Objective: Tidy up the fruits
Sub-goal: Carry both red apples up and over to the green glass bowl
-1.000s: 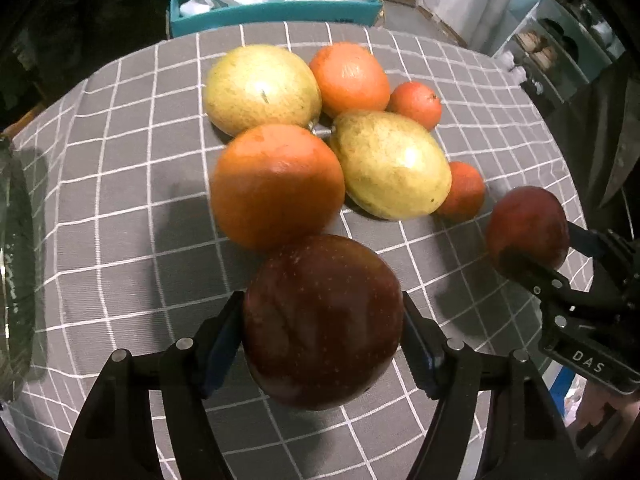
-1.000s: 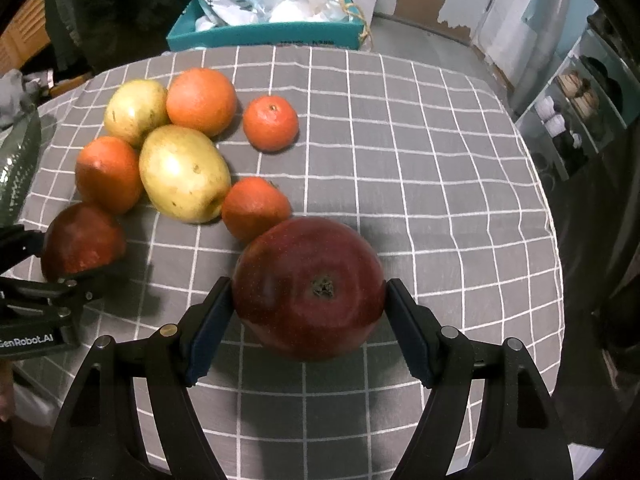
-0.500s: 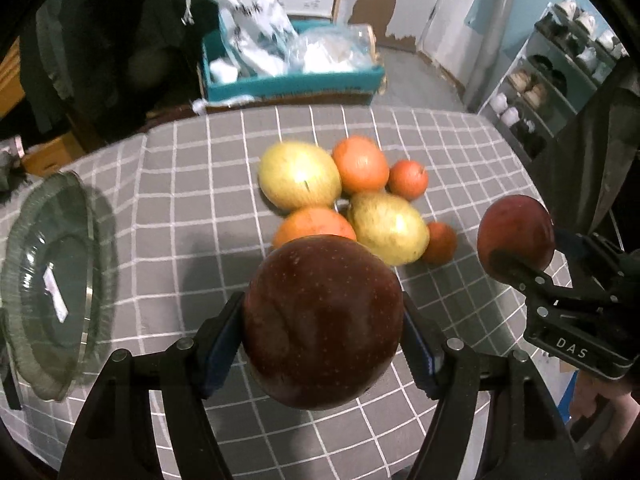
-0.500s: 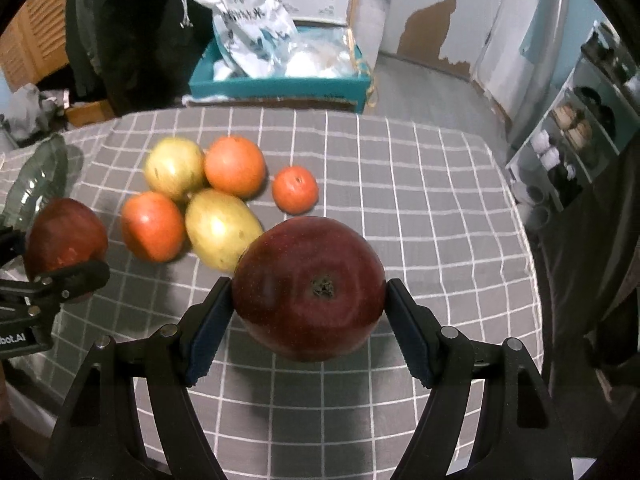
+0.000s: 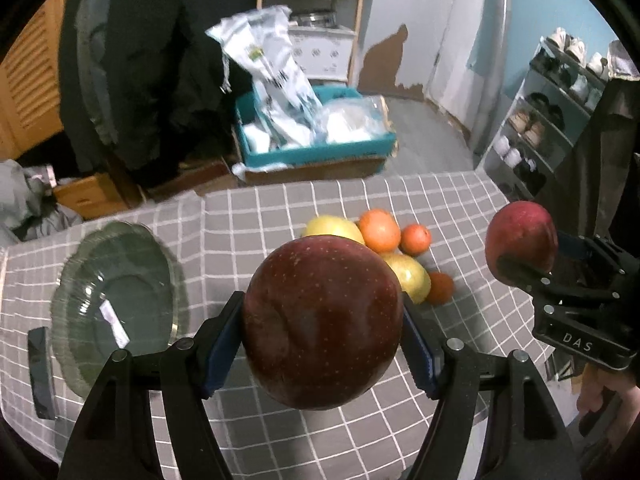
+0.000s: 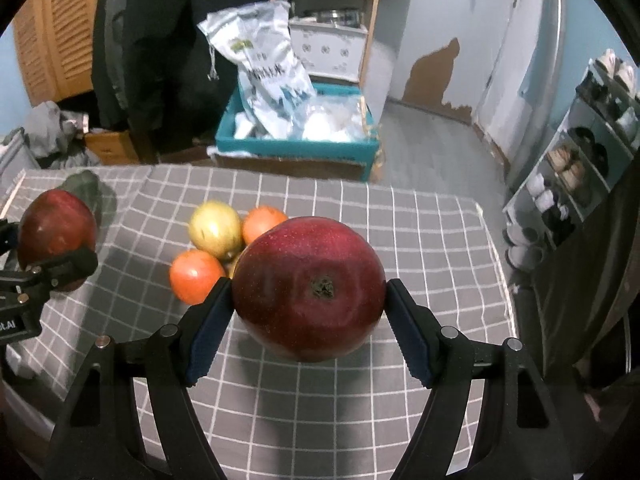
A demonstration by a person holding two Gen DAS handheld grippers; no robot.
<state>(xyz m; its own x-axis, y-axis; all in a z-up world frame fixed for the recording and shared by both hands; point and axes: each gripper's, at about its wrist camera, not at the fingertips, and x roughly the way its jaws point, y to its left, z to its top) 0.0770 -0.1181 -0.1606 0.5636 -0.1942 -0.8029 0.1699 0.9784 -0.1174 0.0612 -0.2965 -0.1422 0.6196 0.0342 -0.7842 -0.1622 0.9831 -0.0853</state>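
Observation:
My left gripper (image 5: 322, 336) is shut on a dark red apple (image 5: 320, 320), held in the air above the grey checked tablecloth (image 5: 248, 216). To its right, my right gripper (image 6: 308, 304) is shut on a brighter red apple (image 6: 308, 280), also lifted; that apple (image 5: 520, 236) shows in the left wrist view too. On the cloth below lies a pile of yellow pears (image 6: 216, 230) and oranges (image 6: 196, 282). A green glass plate (image 5: 132, 268) sits at the table's left. The left gripper's apple (image 6: 56, 236) appears at the left edge of the right wrist view.
A dark flat object (image 5: 40, 372) lies left of the plate. Behind the table stand a teal box of plastic bags (image 5: 312, 148), hanging dark coats (image 5: 160, 60) and wooden shelves. A shoe rack (image 5: 552, 120) is at the right. A hand (image 5: 608, 392) holds the right gripper.
Both grippers have risen with their apples still clamped and tilted up. The fruit pile now looks smaller and farther below, and the glass plate has come fully into the left wrist view.

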